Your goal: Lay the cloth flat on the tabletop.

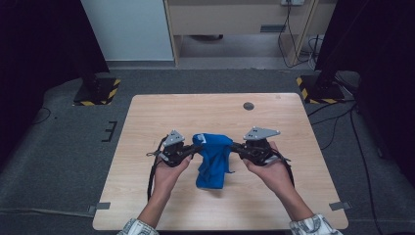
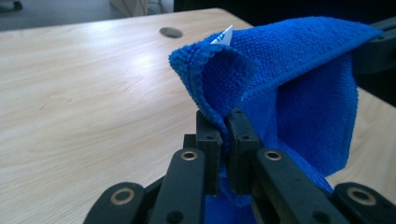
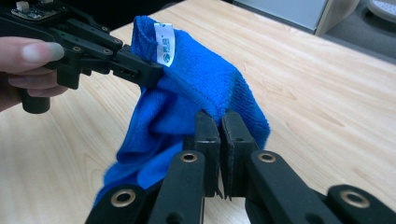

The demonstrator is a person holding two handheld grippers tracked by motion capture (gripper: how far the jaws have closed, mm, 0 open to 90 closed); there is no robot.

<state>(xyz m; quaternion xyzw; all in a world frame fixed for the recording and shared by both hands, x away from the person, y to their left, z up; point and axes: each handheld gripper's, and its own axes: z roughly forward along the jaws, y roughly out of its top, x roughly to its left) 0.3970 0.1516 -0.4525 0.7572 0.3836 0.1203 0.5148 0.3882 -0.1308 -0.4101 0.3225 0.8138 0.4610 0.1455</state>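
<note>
Both grippers, left gripper [image 1: 195, 148] and right gripper [image 1: 235, 145], pinch a blue cloth [image 1: 213, 155] above the wooden table [image 1: 147, 122]; its white tag [image 3: 164, 44] shows.

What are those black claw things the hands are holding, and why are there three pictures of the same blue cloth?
Those are grippers, like big tongs that a person squeezes. The left gripper and the right gripper are both shut on a blue cloth, each pinching one top edge. The cloth hangs between them, and its bottom end seems to rest on the wooden table.

The high view looks down from above the person. The other two pictures come from little cameras riding on the grippers, so you see black jaws up close. The cloth has a small white label near the left gripper. A round hole sits near the table's far edge.
</note>
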